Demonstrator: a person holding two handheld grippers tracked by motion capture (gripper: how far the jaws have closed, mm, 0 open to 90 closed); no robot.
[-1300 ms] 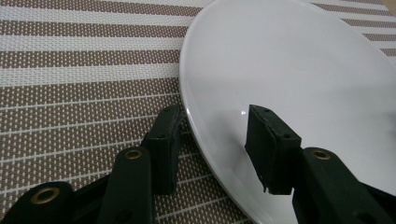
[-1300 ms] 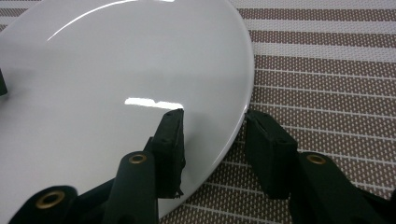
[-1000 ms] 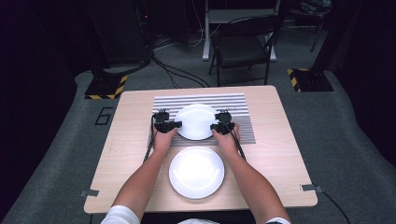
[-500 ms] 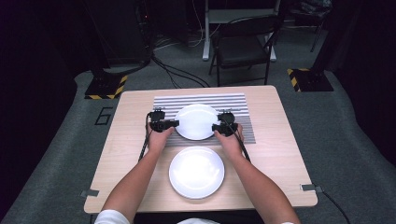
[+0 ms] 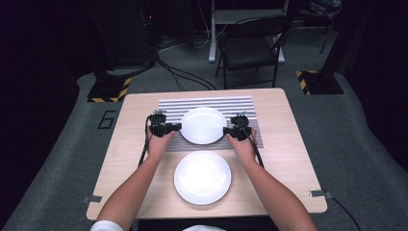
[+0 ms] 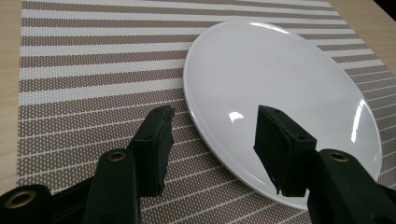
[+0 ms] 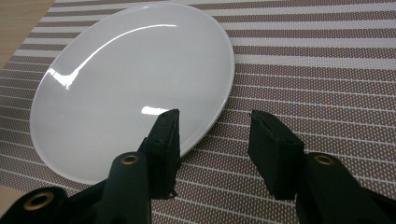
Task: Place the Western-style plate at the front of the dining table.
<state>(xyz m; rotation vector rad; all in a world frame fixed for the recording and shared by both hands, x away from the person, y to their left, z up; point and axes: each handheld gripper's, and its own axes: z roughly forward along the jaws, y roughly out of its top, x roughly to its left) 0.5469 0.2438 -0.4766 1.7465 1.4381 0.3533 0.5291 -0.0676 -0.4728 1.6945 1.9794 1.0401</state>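
Claws [image 6: 212, 123] [image 7: 212, 126] spread beside far plate [image 5: 203, 125], high view adds near plate [image 5: 202, 177].

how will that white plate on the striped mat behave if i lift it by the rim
The white plate looks rigid, so it should keep its shape when lifted. Its glossy surface shows bright reflections, so the rim may slip between the pads. It is shallow and flat on the striped mat, so it is unlikely to tip or roll, but it looks ceramic and could chip if dropped.
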